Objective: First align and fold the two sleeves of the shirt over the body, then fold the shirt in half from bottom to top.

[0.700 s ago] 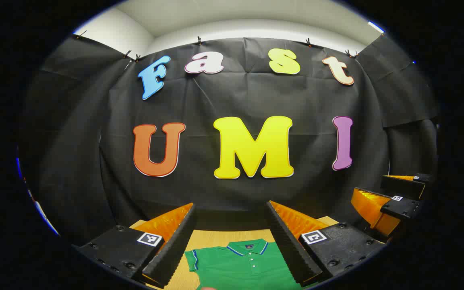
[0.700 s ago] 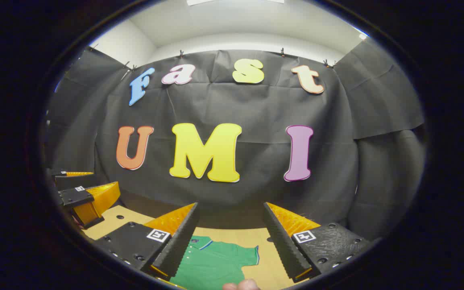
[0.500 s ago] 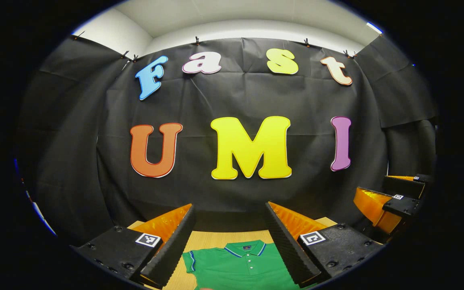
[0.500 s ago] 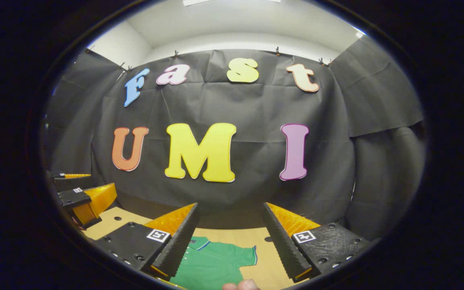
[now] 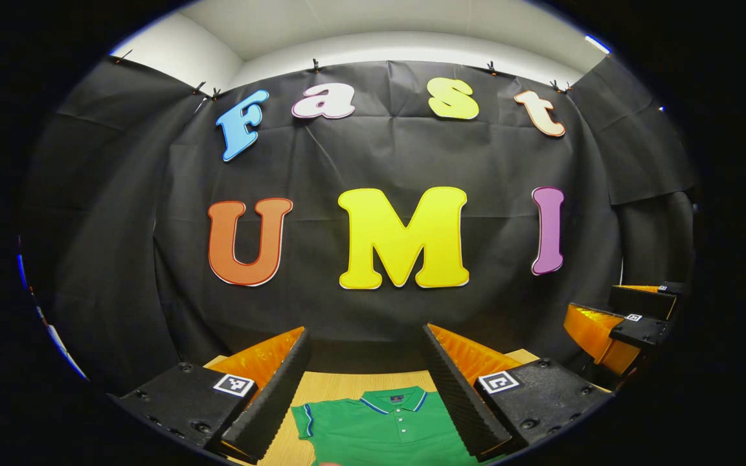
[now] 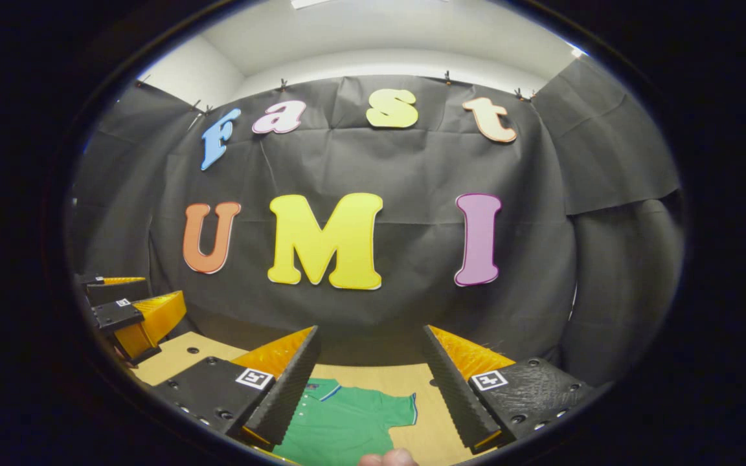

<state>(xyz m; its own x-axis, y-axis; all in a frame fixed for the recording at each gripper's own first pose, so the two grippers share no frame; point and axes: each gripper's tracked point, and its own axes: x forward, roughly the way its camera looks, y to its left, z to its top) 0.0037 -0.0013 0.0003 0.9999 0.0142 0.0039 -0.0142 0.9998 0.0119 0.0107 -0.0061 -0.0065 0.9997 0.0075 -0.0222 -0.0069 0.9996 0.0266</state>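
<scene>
green shirt (image 5: 383, 430) lies flat on the bench (image 6: 179, 356), collar away, sleeves out — nothing folded yet. left gripper (image 5: 363, 378) and right gripper (image 6: 368, 378) hover above it, fingers spread wide and empty — likely lined up for the sleeves.

A light wooden desk (image 5: 340, 385) lies below, with black cloth (image 5: 120, 259) behind and a white ceiling (image 6: 379, 32) overhead.

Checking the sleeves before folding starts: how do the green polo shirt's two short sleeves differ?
In the left gripper view, one sleeve lies spread flat left of the collar. In the right gripper view, the other sleeve spreads right of the collar, toward bare wooden table. Both lie unfolded, each with a blue-edged cuff.
</scene>
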